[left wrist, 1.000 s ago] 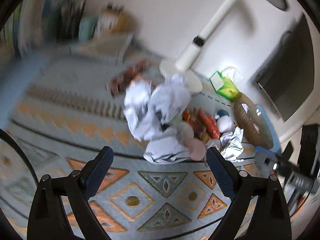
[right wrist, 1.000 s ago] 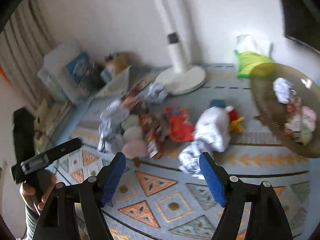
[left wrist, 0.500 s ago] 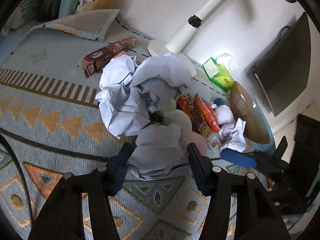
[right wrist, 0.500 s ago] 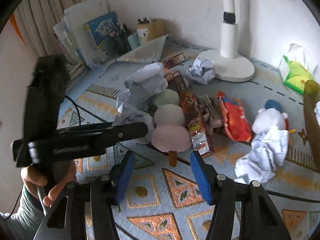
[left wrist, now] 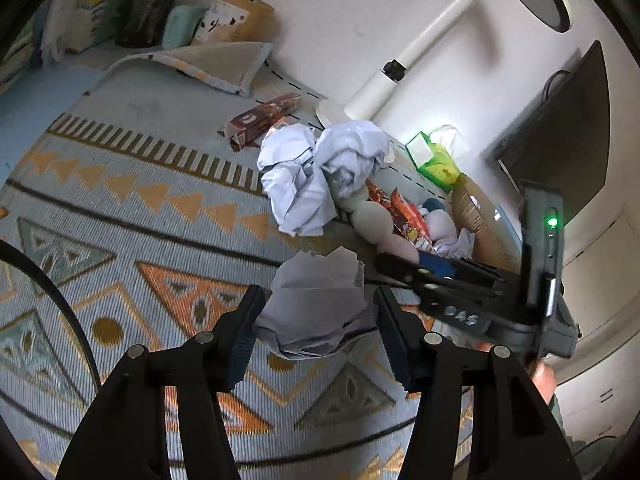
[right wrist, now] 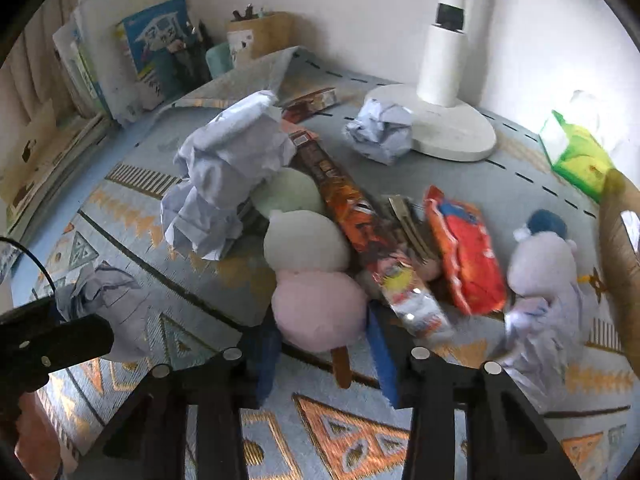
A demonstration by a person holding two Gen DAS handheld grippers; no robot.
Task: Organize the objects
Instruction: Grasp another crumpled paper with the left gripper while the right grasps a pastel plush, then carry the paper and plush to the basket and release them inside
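The left gripper (left wrist: 316, 322) clamps a crumpled ball of pale blue paper (left wrist: 318, 304) off the patterned woven rug (left wrist: 132, 216). The right gripper (right wrist: 322, 348), its jaws just closing, straddles the soft pink plush ice-pop toy (right wrist: 318, 308) with its brown stick; whether the pads press it can't be told. Behind lie more crumpled paper (right wrist: 228, 168), glossy snack wrappers (right wrist: 464, 256), a white lamp base (right wrist: 444, 128) and a brown basket (right wrist: 622, 248) at the right.

Crumpled matt paper ball (left wrist: 316, 304), woven ribbed cloth rug (left wrist: 132, 200), glossy foil snack packets (right wrist: 464, 256), soft plush dumpling toy (right wrist: 316, 276) on wooden stick, smooth white plastic lamp base (right wrist: 444, 124), matt black plastic left tool (left wrist: 316, 336)
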